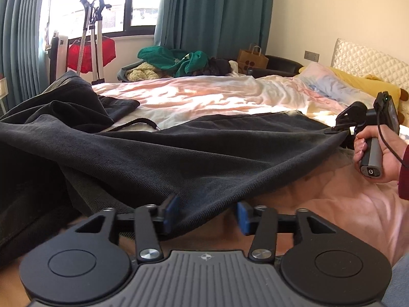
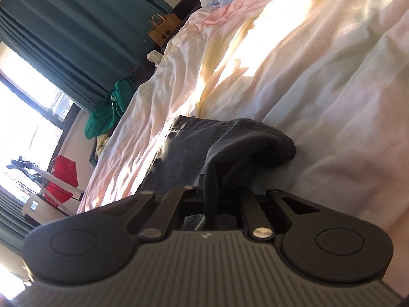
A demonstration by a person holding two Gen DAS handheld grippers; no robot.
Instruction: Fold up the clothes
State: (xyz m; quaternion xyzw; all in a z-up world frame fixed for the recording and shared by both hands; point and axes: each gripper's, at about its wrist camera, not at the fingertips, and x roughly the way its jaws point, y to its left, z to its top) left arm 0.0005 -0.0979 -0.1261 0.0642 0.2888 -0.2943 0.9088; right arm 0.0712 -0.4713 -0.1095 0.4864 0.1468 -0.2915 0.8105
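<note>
While my left tongs (image 1: 207,213) sit spread at the black garment's (image 1: 194,153) six o'clock hem, my right tongs (image 2: 207,194) pinch its corner.

- Left hand-held gripper (image 1: 207,211): black linkage arms, silver screws, blue pads (image 1: 171,208), ribbed grey body.
- Right hand (image 1: 378,158): bare skin, maroon sleeve (image 1: 404,174), black cable (image 1: 383,138).

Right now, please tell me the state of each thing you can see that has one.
left gripper: jaws open, garment hem between them
right gripper: jaws shut on the garment's edge
black garment: unfolded, stretched between the grippers
curtains: drawn apart
paper bag: upright
</note>
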